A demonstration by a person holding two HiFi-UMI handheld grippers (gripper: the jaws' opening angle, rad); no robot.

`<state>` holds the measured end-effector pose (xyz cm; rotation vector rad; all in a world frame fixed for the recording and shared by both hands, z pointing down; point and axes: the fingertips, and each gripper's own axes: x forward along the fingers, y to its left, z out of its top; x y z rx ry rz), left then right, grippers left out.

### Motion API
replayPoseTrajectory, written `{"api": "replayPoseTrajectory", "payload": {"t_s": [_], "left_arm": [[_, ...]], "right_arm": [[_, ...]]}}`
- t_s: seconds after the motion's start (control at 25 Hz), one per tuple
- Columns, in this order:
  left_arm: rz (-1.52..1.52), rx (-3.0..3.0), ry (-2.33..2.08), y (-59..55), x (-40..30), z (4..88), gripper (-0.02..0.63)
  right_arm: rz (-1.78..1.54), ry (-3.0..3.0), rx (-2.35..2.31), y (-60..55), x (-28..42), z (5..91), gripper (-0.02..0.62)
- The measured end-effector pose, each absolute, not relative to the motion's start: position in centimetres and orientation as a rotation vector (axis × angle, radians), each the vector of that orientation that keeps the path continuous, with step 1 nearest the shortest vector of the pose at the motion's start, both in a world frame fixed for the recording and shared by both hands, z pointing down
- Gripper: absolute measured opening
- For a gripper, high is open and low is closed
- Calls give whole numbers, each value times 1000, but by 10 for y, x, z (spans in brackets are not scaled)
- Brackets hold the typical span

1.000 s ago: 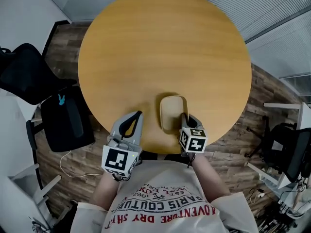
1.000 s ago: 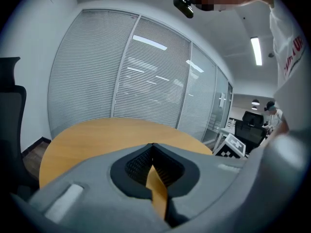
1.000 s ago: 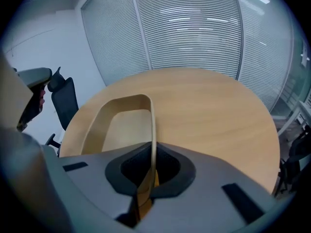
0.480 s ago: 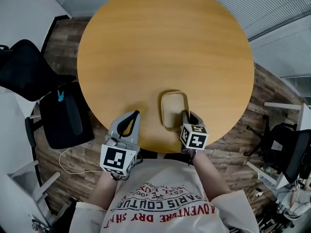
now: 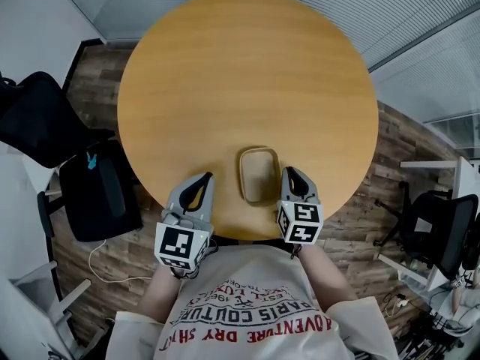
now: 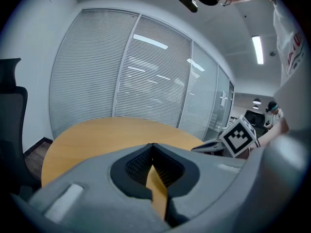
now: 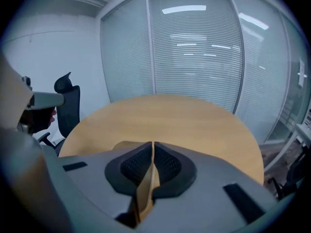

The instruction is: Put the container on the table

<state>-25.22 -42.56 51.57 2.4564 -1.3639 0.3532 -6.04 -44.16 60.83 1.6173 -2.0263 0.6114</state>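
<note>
Container point(image 5: 259, 175) sits on table point(image 5: 247, 66); right gripper point(image 5: 291, 172) opening, empty, beside it.

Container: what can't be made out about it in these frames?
- Head view: the container is small and seen from above; its depth and material cannot be told.
- Right gripper view: the right hand-held gripper, jaws opening with nothing between them, covers all but a strip of its rim.
- Left gripper view: the left hand-held gripper hides it entirely.
</note>
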Motion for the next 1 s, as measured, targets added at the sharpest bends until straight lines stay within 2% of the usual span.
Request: {"api": "replayPoseTrajectory", "payload": {"t_s": [0.08,0.64,1.0], "left_arm": [[340,2464,-1379,-423,-251,506,-3],[130,2589,-1562,-426,-256,411,-3],[93,2628,-1624,-419,-256,384,-3]], "right_arm": [[538,-2079,1627,-441,-62,582,9],[178,-2415,1791,-433,-55,436,8],[99,-2463,1836,-414,-38,414,7]]}}
